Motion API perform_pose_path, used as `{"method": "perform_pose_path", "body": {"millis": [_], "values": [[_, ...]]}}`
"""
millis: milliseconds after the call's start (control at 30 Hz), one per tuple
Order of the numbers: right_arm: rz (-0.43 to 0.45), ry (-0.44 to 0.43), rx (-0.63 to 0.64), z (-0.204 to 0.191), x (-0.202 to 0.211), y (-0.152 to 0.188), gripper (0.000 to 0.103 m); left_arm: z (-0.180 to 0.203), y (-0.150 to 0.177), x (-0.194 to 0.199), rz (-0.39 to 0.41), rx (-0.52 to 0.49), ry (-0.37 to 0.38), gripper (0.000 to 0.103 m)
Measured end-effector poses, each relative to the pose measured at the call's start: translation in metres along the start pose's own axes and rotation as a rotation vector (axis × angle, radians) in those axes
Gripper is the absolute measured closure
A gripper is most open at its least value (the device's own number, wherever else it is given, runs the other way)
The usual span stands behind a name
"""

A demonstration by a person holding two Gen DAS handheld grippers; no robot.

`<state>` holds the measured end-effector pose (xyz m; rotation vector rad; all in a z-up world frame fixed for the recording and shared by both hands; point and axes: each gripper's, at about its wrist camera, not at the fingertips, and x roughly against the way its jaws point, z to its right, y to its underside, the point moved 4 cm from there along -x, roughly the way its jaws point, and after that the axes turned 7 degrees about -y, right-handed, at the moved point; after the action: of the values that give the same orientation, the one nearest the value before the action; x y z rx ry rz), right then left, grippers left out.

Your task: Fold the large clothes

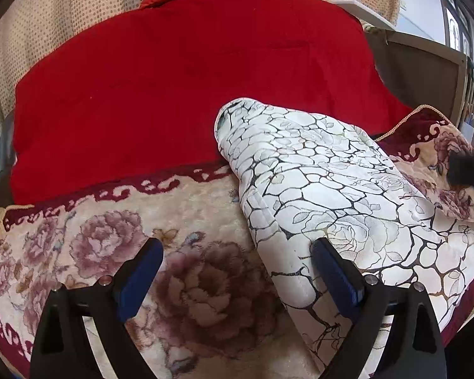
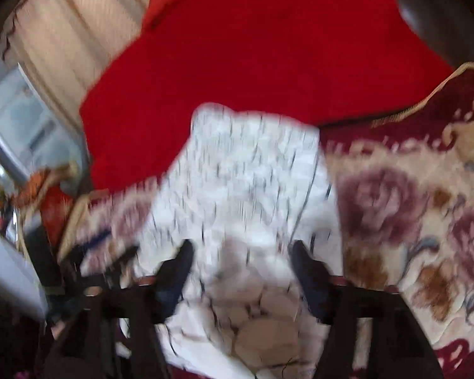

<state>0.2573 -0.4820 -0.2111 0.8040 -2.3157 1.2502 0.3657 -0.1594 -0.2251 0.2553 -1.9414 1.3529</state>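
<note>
A white quilted garment (image 1: pixel 316 189) printed with black cracked lines and roses lies folded into a long bundle on the floral blanket (image 1: pixel 180 221), its far end resting on the red cover (image 1: pixel 173 79). My left gripper (image 1: pixel 238 249) is open and wide. Its right finger (image 1: pixel 331 271) hangs over the garment's left edge, its left finger (image 1: pixel 142 271) over the blanket. The right wrist view is blurred. There the garment (image 2: pixel 246 173) stretches away from my right gripper (image 2: pixel 241 252), whose fingers stand apart on either side of the near end of the cloth.
A beige dotted curtain (image 1: pixel 41 25) hangs behind the red cover. A wooden bed frame (image 1: pixel 426 63) and a window are at the right. A dark object (image 1: pixel 467 170) lies at the right edge of the blanket. Clutter and a metal rail (image 2: pixel 15 145) sit beyond the bed's left side.
</note>
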Motion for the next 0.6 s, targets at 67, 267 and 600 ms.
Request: {"method": "perform_pose_path", "body": {"millis": [67,267,600], "values": [[0.061,-0.012,-0.028,0.002,0.007,-0.01,0.023,0.002,-0.001,0.003,0.014,-0.01,-0.011,0.008],[0.079,-0.05,-0.145,0.03,-0.004,-0.018,0.023,0.005,-0.009,0.006,0.044,-0.021,-0.011,0.008],[0.09,-0.133,-0.217,0.054,-0.005,-0.004,0.023,0.011,-0.018,0.003,0.034,-0.012,-0.009,0.008]]}}
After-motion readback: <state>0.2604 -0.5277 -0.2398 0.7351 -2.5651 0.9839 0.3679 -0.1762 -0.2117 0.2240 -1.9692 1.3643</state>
